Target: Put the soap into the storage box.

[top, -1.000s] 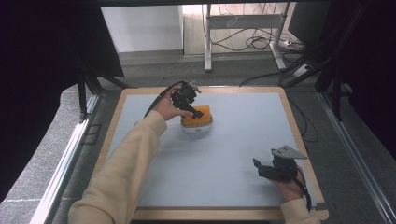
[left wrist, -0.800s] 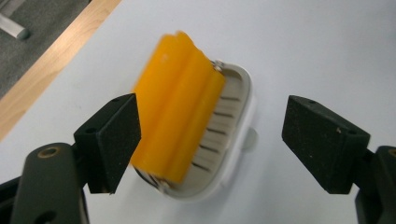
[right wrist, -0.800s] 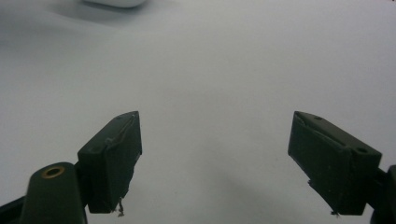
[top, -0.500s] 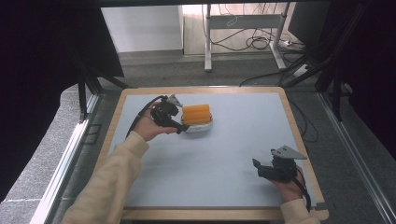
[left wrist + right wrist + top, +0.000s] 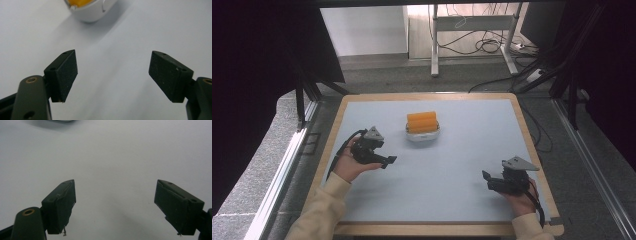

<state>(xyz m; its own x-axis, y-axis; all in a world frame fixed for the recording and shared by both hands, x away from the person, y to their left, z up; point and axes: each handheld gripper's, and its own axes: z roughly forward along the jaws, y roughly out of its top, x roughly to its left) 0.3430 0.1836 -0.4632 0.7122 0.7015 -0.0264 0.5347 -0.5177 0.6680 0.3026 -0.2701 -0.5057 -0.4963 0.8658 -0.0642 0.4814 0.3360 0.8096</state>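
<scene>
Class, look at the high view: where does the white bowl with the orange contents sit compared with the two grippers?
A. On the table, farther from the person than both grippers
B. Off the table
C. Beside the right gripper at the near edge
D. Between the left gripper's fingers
A: the bowl stands alone on the table, beyond the left gripper and right gripper, both open.

A person in cream long sleeves (image 5: pixel 319 212) grips two black handheld grippers, the left gripper (image 5: pixel 379 159) and right gripper (image 5: pixel 494 181), each topped by a grey three-cornered plate and trailing a black cable. Square black jaw pads (image 5: pixel 65 73) show small screw holes; brass rivets mark the jaw arms.
</scene>
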